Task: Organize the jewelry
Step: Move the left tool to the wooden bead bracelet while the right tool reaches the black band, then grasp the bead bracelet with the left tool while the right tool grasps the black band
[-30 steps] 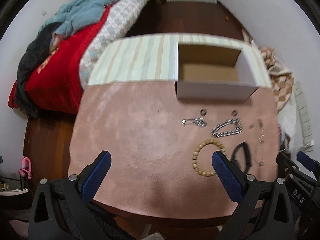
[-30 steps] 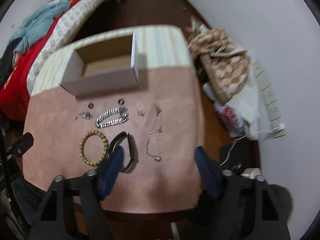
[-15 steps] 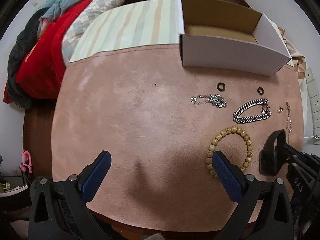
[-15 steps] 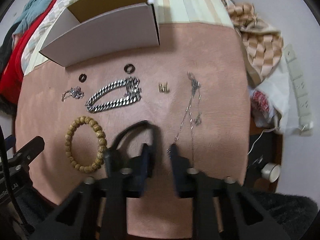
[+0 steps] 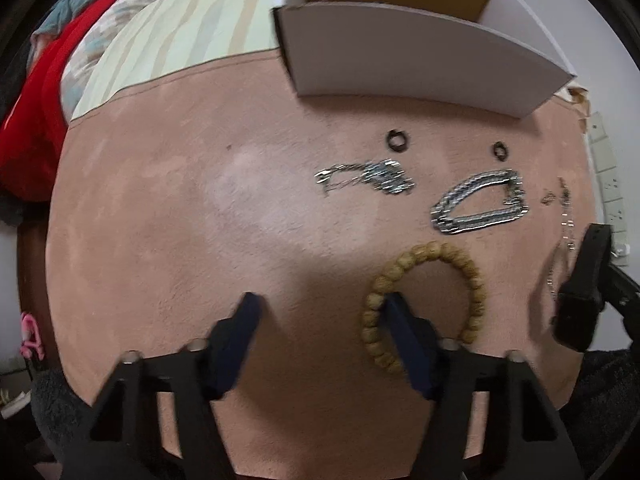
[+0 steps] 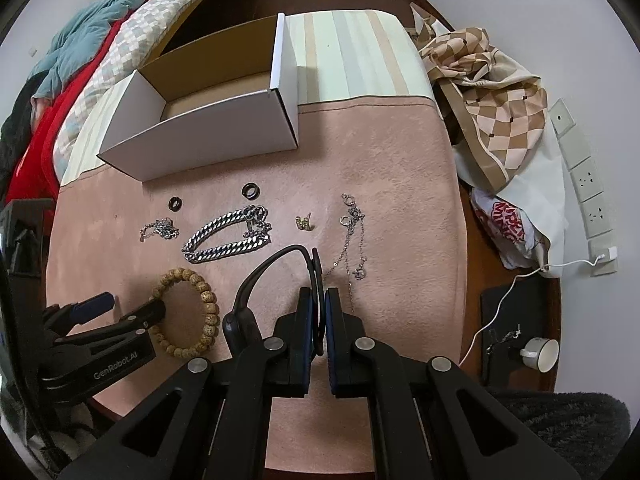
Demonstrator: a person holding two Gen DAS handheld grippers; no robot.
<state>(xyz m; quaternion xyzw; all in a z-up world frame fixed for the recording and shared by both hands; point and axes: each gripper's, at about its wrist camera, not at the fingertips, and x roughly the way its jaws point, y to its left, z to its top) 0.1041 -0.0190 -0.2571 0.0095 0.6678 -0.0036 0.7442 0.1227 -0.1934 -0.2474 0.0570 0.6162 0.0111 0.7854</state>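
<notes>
Both tongs have dropped low over the pink surface (image 6: 400, 168) since half a second ago, and the right tongs (image 6: 319, 320), half closed then, are now clamped on one side of the black band (image 6: 264, 270). Its loop arches forward from the blue pads, and whether it has left the cloth cannot be told. The left tongs (image 5: 320, 320), wide apart a moment back, have narrowed yet remain open; one finger now sits inside the ring of the wooden bead bracelet (image 5: 472, 276), the other outside it on bare cloth, so the beads lie between them, ungripped.

That probably means two pickups are in hand at once: the band is secured, the bracelet about to be pinched. Nothing seems to have gone into the open cardboard box (image 6: 208, 144) at the far edge of the cloth; what shows of its floor is bare.

Between the tongs and the box lie the heavy silver chain (image 6: 228, 236), a small tangled chain (image 6: 160, 229), two dark rings (image 6: 251, 190), a little gold piece (image 6: 304, 222) and a thin necklace (image 6: 354, 240). The necklace runs just beside the right tongs and could snag when the band is raised. The heavy chain sits on the straight path to the box, so both loads likely need carrying over it.
</notes>
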